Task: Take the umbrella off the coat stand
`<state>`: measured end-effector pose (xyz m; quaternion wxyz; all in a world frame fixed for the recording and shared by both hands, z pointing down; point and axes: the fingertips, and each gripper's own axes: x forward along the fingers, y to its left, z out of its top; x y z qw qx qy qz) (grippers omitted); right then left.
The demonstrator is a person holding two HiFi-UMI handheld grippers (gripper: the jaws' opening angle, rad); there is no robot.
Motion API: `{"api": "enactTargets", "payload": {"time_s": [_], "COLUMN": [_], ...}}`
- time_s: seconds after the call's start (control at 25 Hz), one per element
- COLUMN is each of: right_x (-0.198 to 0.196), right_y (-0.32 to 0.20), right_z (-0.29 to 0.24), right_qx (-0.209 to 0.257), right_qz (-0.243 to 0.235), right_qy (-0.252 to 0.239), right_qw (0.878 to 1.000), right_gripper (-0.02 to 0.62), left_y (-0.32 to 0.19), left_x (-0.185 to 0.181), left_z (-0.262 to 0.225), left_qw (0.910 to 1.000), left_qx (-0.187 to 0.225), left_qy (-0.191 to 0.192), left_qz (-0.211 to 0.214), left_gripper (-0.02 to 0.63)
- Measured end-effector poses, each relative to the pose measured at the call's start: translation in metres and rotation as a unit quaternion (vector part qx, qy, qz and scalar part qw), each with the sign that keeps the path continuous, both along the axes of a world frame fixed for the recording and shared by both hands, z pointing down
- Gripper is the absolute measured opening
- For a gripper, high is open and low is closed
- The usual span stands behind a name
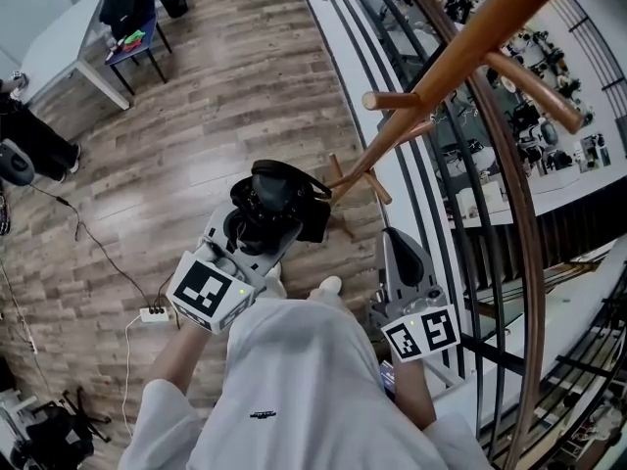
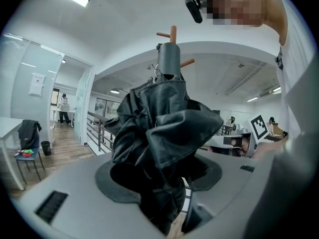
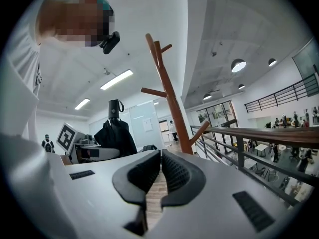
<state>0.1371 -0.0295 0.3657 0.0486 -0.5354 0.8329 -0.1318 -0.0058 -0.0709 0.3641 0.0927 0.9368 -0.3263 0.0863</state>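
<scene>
My left gripper (image 1: 258, 235) is shut on a folded black umbrella (image 1: 279, 202). In the left gripper view the umbrella's crumpled fabric (image 2: 159, 133) fills the space between the jaws, with its grey handle end (image 2: 169, 59) standing upward. The wooden coat stand (image 1: 460, 62) rises at the right, and its lower pegs (image 1: 359, 177) lie just beside the umbrella. Seen from the right gripper view, the umbrella (image 3: 115, 131) stands apart from the coat stand (image 3: 169, 98), to its left. My right gripper (image 1: 400, 243) is shut with nothing in it, its ribbed pads (image 3: 172, 171) meeting.
A curved wooden handrail on black metal bars (image 1: 519, 213) runs close along the right. A table (image 1: 59, 42) and a chair with a black jacket (image 1: 129, 3) stand far left. A power strip (image 1: 154, 313) and cable lie on the wood floor.
</scene>
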Motion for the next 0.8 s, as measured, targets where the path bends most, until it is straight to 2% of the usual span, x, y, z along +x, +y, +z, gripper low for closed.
{"api": "enactTargets", "payload": {"time_s": [0.16, 0.36, 0.52, 0.8], "right_x": [0.005, 0.008, 0.010, 0.006], "right_y": [0.001, 0.003, 0.004, 0.007], "right_z": [0.001, 0.004, 0.003, 0.009], "right_qx": [0.000, 0.006, 0.014, 0.023], "right_qz": [0.001, 0.001, -0.003, -0.008], "right_qy": [0.005, 0.017, 0.007, 0.017], "right_qw": [1.000, 1.000, 1.000, 1.000], "right_gripper": [0.035, 0.035, 0.035, 0.035], "left_y": [0.009, 0.016, 0.019, 0.029], "left_x": [0.003, 0.009, 0.016, 0.028], "left_z": [0.009, 0.022, 0.032, 0.045], "left_qw": [0.9996, 0.9996, 0.9996, 0.9996], "left_qx": [-0.010, -0.003, -0.010, -0.011], "left_qy": [0.026, 0.024, 0.021, 0.022], "left_qz": [-0.004, -0.014, -0.018, -0.012], "left_gripper": [0.250, 0.250, 0.250, 0.250]}}
